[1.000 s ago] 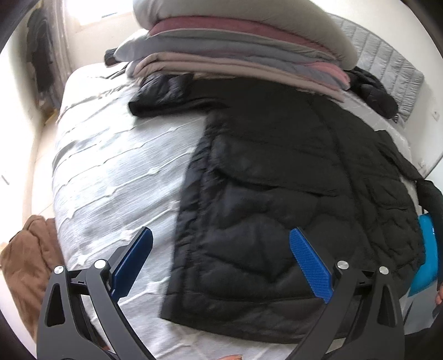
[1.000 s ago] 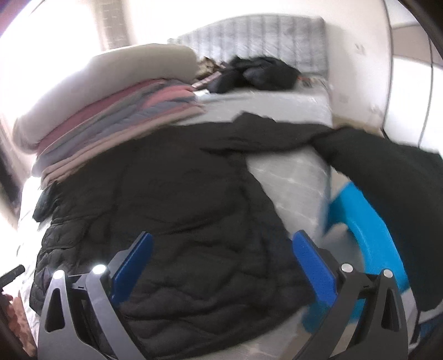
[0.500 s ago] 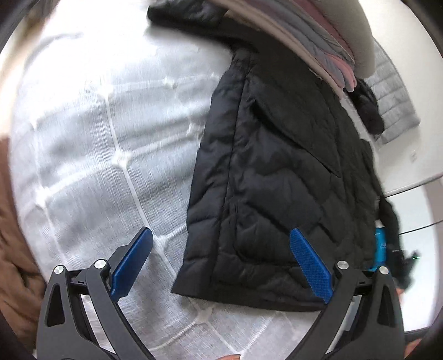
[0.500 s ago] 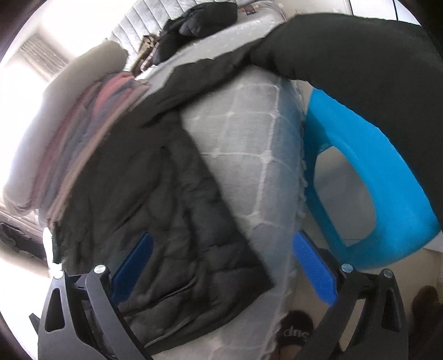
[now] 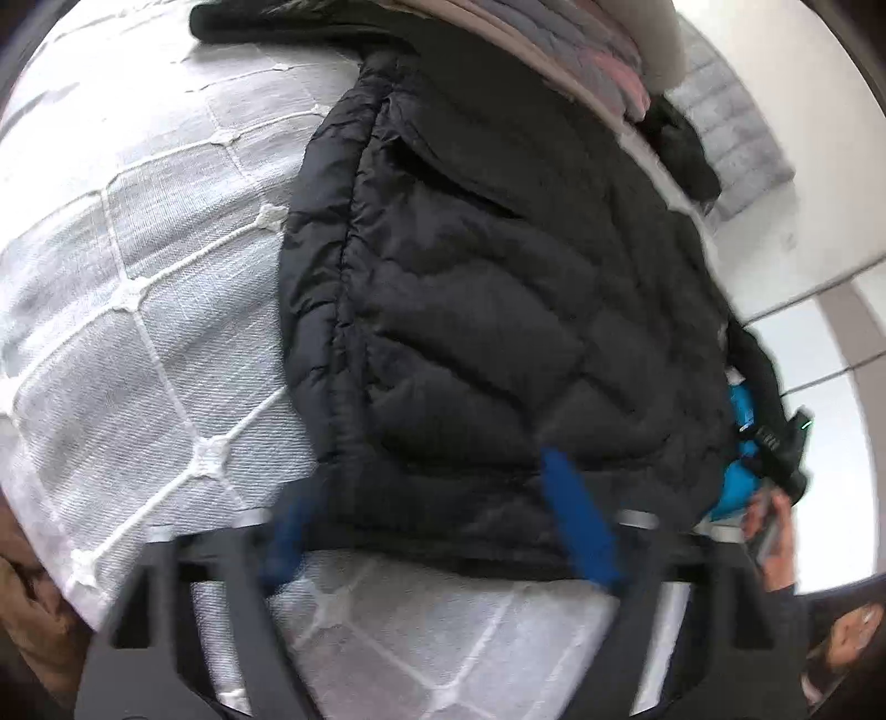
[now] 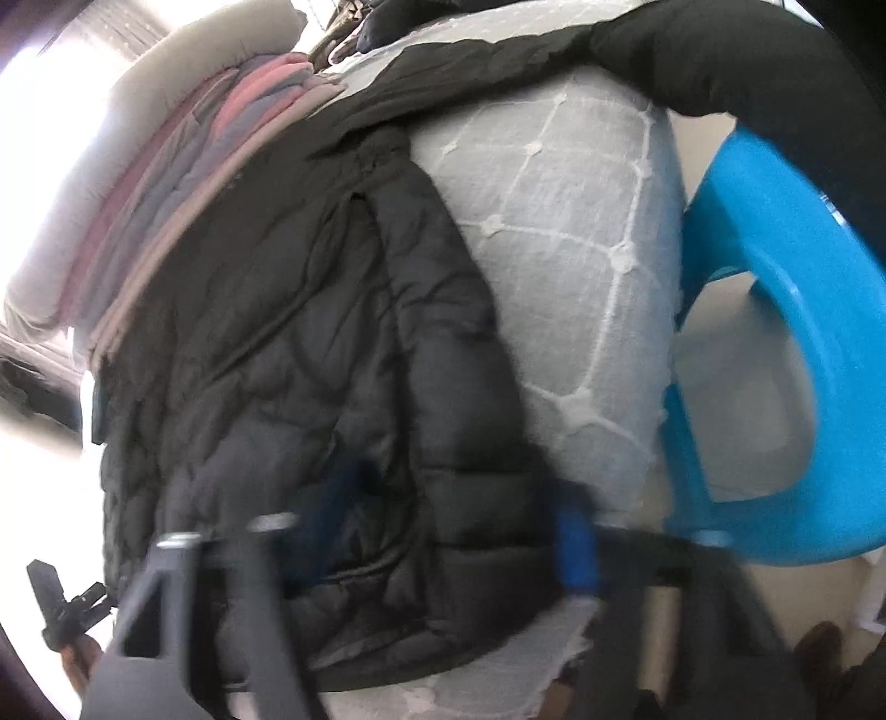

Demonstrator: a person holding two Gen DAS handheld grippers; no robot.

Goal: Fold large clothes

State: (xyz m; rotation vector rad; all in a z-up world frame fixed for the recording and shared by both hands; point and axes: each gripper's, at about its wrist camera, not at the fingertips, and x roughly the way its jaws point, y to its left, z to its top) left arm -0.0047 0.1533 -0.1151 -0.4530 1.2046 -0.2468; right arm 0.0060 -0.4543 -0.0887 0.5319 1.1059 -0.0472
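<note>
One black puffer coat [image 5: 487, 310] lay spread flat on the bed [image 5: 138, 277], its hem at the near edge. It looked light, soft and slippery, likely to spring back, so the hem corners seemed the best hold. The left gripper [image 5: 437, 531] and right gripper [image 6: 454, 526] each hung over a hem corner, jaws wide and empty. Only the right view showed the sleeve draped over a blue stool [image 6: 775, 343]; only the left showed the other sleeve [image 5: 266, 22] stretched out across the bed.
</note>
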